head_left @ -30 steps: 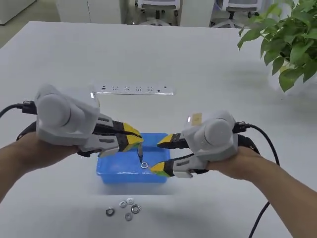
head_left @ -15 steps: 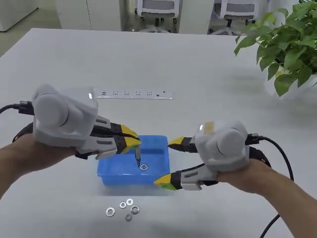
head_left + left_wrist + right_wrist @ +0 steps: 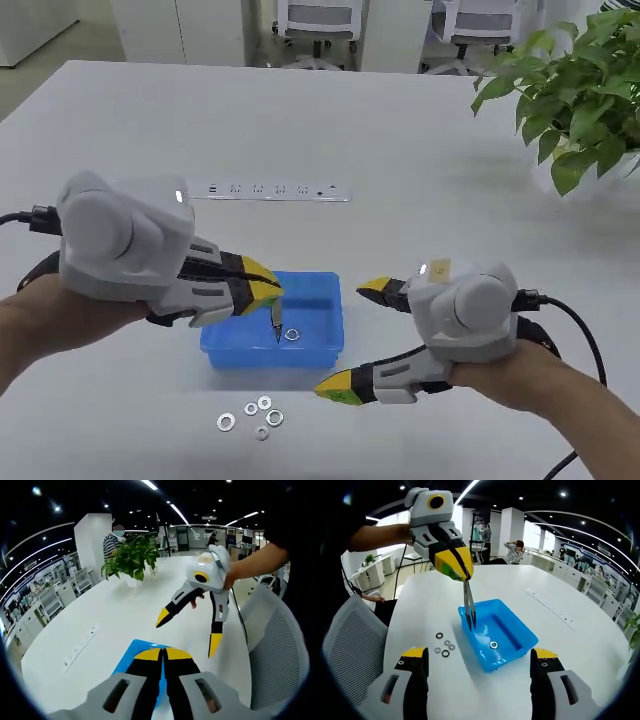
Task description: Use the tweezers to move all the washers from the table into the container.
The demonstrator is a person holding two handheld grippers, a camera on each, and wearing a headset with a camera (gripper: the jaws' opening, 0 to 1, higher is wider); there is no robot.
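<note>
One washer [image 3: 291, 334] lies in the container [image 3: 262, 355] beside tweezers [image 3: 277, 324] the left claw [image 3: 270, 288] clamps; right claw [image 3: 345, 338] spread apart.

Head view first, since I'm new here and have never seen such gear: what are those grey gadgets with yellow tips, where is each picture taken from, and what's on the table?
There is no robot here: a person holds a pair of hand-held tongs in each hand. The head view comes from a camera on the person's headset, looking down at the work. The two round pictures come from cameras riding on the tongs themselves.

The left tongs are shut on tweezers, whose tips point down over a blue container. One washer lies in it. The right tongs are open and hold nothing. Five more washers lie on the table in front of the container. Farther back are a power strip and a plant.
</note>
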